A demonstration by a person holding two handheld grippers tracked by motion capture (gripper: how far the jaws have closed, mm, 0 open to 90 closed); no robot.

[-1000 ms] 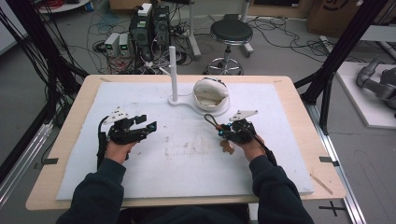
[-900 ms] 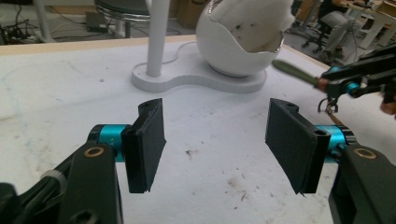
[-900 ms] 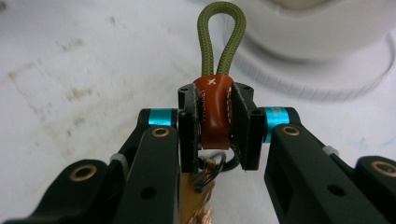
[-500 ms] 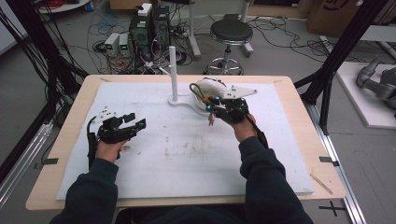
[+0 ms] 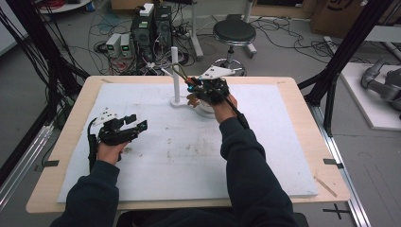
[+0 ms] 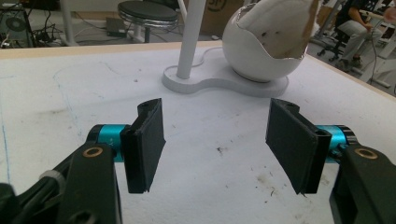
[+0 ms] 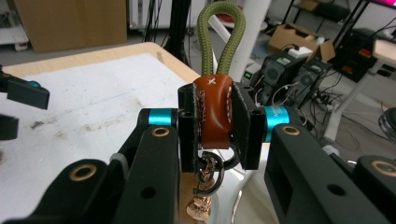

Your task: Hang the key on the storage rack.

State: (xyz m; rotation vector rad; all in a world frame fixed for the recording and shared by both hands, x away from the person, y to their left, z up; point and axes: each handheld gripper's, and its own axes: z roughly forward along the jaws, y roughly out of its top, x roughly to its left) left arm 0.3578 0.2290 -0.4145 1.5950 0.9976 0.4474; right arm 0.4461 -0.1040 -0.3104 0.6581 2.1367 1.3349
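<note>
A brown leather tab (image 7: 213,112) marked with a white x carries an olive-green cord loop (image 7: 220,37) and dark metal rings (image 7: 208,175), while the stand's post (image 5: 175,73) and egg-shaped bowl (image 6: 266,42) are white, like the stained, speckled mat (image 5: 189,151) on the pale wooden table (image 5: 309,113).

Both arms wear dark sleeves. Each gripper is black, with flat black pads (image 6: 144,142), bright blue rings (image 7: 160,116), gold screws, a grey plate on top and a black cable.
</note>
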